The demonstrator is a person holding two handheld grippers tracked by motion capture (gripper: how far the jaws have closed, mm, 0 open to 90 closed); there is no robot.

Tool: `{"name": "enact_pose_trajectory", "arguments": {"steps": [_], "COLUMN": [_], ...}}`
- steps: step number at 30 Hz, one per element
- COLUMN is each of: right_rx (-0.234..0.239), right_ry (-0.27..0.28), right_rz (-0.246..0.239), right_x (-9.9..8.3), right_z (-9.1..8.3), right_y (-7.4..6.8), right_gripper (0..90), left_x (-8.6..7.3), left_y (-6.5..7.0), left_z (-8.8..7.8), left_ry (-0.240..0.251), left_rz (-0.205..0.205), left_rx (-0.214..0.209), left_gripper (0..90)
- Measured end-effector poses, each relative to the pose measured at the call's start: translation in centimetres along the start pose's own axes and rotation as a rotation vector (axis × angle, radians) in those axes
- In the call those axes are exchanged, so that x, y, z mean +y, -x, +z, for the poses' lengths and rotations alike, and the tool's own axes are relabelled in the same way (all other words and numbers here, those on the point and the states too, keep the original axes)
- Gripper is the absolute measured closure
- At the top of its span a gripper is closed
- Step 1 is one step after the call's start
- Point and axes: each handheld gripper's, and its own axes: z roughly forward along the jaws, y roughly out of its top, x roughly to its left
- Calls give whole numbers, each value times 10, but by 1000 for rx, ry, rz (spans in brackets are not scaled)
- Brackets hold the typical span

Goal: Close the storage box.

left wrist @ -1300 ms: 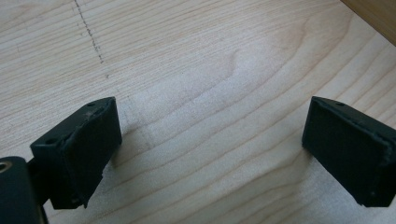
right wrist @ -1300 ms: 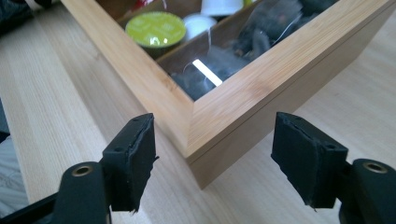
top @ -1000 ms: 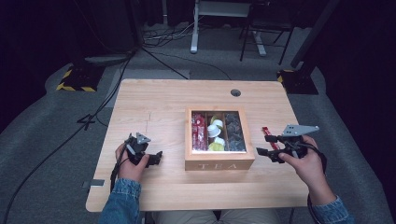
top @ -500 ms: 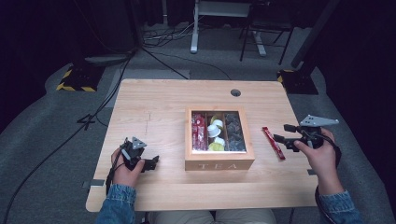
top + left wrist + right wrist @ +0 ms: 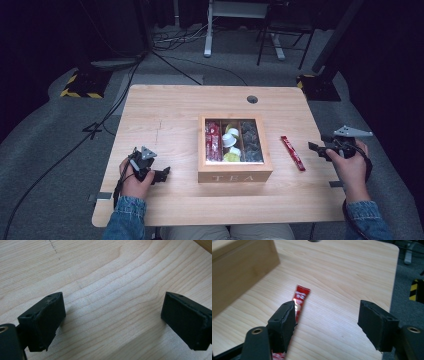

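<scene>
Tools (image 5: 318,147) level, wide apart

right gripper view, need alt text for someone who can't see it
A red sachet lies flat on a light wooden table, partly hidden behind one of the two black pads of the open right tongs, which hold nothing. The plain wooden side of a box stands at the upper left.
</scene>
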Motion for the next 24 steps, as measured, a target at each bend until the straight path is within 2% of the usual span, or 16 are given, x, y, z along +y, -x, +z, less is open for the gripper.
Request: {"name": "enact_pose_trajectory", "arguments": {"steps": [4, 11, 18, 24], "right_rx": [-14, -19, -26, -32], "right_ry": [-13, -55, -71, -98], "right_rz": [17, 19, 20, 41], "right_x": [-11, -28, -37, -43], "right_z": [6, 23, 34, 41], "right_y": [11, 20, 22, 22], "right_gripper": [305, 305, 302, 290], "left_x": [0, 0, 0, 1], "left_y": [0, 0, 0, -1], "left_z": [0, 1, 1, 1], "left_ry": [-2, -3, -3, -5], "left_rz": [2, 1, 0, 4], "left_rx": [0, 1, 0, 0], "left_gripper": [51, 48, 48, 46]}}
